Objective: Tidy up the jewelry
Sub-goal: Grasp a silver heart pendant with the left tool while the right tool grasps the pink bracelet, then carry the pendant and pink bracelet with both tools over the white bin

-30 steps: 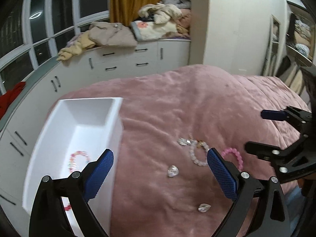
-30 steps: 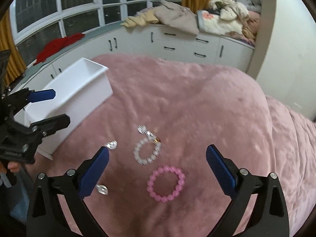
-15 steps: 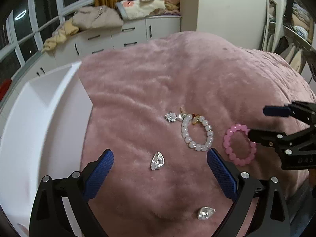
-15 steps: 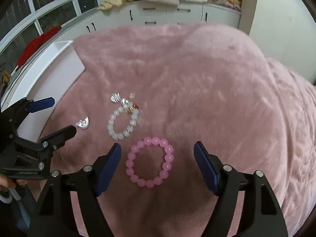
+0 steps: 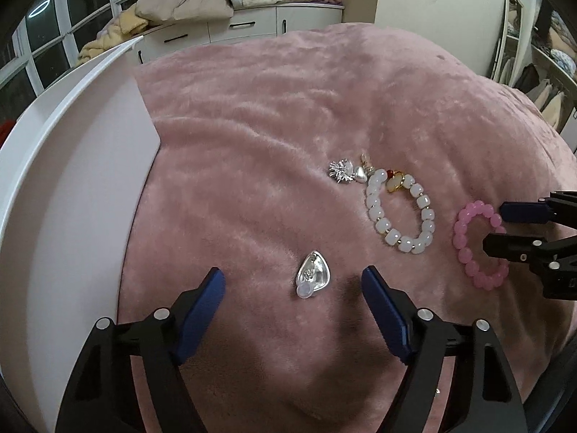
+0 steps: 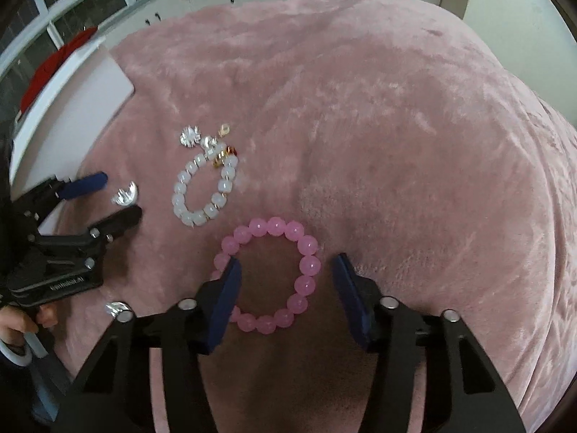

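Jewelry lies on a pink blanket (image 5: 288,115). My left gripper (image 5: 294,299) is open, low over the blanket, with a silver heart-shaped earring (image 5: 313,278) between its fingertips. My right gripper (image 6: 286,285) is open and straddles the near side of a pink bead bracelet (image 6: 274,274); its left finger lies over the beads. It also shows in the left wrist view (image 5: 505,229) at the pink bracelet (image 5: 468,249). A white bead bracelet (image 5: 400,213) with a gold charm and a silver flower brooch (image 5: 340,170) lie between them. Another silver earring (image 6: 114,308) lies nearer.
A white storage box (image 5: 72,166) stands on the blanket to the left, close to my left gripper. White drawers (image 5: 234,29) with piled clothes (image 5: 180,0) run along the far wall under the windows. The blanket slopes away on the right.
Both grippers have come down and forward onto the jewelry. The left now frames the silver earring, the right has narrowed its jaws around the pink bracelet. The box has slid out to the left.
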Demonstrator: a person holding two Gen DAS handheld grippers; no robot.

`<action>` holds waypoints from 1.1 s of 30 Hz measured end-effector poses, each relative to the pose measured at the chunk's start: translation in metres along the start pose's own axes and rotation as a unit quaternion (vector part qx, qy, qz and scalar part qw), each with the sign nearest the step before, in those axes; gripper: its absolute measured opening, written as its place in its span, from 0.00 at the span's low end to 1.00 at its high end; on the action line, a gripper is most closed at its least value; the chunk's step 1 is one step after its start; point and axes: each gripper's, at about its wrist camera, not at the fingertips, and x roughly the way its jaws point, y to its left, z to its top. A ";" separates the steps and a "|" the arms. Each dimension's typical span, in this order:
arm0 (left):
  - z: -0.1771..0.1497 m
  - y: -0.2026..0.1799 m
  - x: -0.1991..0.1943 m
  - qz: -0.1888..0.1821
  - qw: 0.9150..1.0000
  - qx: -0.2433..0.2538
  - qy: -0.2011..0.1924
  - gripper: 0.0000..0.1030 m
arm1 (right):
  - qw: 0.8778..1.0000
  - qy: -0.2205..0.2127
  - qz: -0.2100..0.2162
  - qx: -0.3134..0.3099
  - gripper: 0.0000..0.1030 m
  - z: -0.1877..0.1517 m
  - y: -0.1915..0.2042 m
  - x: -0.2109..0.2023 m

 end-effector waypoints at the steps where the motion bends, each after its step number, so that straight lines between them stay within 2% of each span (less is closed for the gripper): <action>1: 0.000 0.000 0.001 0.002 1.000 0.002 -0.001 0.74 | 1.000 0.005 -0.007 -0.007 0.41 0.000 0.003 0.003; 3: 0.000 0.001 0.002 0.007 1.000 0.005 -0.003 0.66 | 1.000 0.010 -0.018 -0.015 0.32 -0.001 0.006 0.008; 8: -0.001 0.003 0.004 0.023 1.000 0.004 -0.011 0.48 | 0.999 0.018 -0.027 -0.026 0.26 -0.002 0.013 0.013; 11: -0.001 0.003 0.004 0.028 0.999 0.012 -0.012 0.38 | 0.999 0.022 -0.021 -0.024 0.14 -0.002 0.015 0.015; 14: -0.001 0.005 0.004 0.022 1.000 0.014 -0.011 0.24 | 0.999 0.021 -0.018 -0.024 0.13 -0.001 0.017 0.017; 33: -0.001 0.011 -0.011 0.007 1.000 -0.002 -0.008 0.23 | 0.999 -0.026 0.038 -0.017 0.12 0.001 0.015 -0.002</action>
